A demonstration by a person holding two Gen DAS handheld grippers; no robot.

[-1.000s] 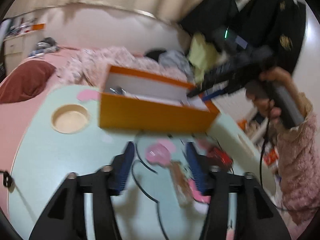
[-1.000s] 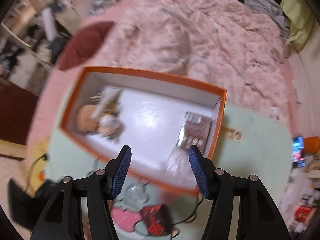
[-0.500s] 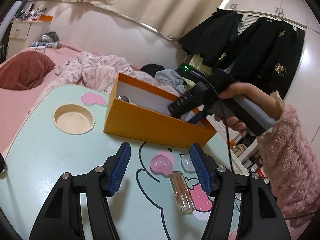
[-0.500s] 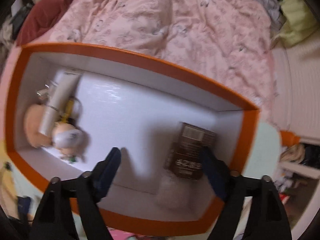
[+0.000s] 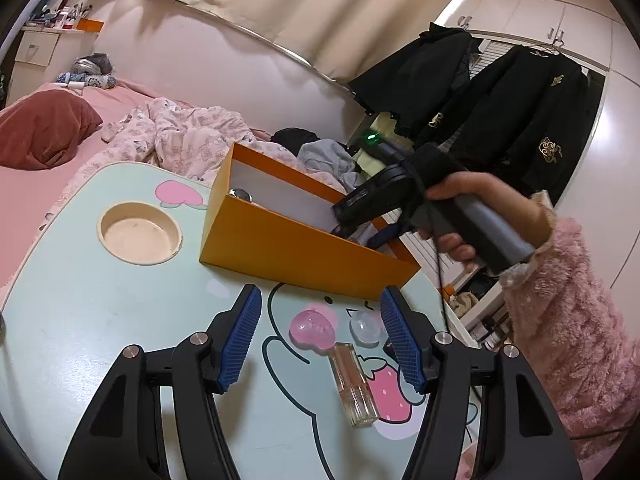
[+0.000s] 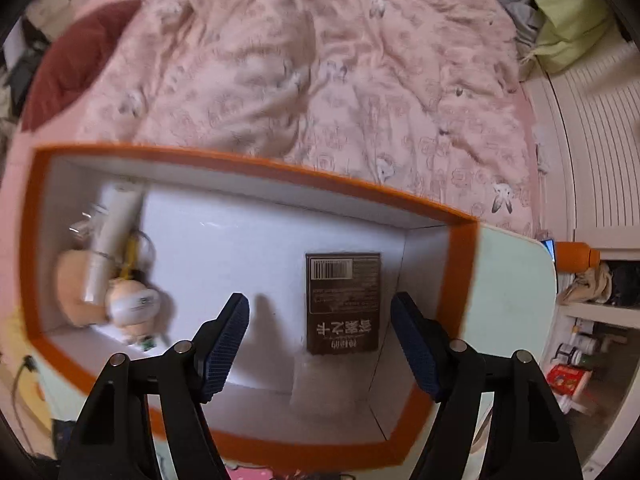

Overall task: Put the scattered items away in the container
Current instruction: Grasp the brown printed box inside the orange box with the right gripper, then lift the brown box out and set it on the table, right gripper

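the right gripper [image 6: 320, 340] hangs in the orange box [image 6: 256, 162], fingers apart and just closing a bit with nothing between them, so it could bump the brown packet [image 6: 343, 302], while the left gripper [image 5: 320, 336], fingers apart too, could knock the little bottle [image 5: 356, 384] away.

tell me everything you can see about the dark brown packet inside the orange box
The dark brown packet is a flat rectangular pack, glossy like printed foil or card. A white barcode sits in one corner, fine print beneath, and large pale characters run along the end nearest the camera. It lies flat on the white floor of the orange box, close to the right end wall. The right gripper hangs over it, jaws open and just narrowing, pads clear of it.
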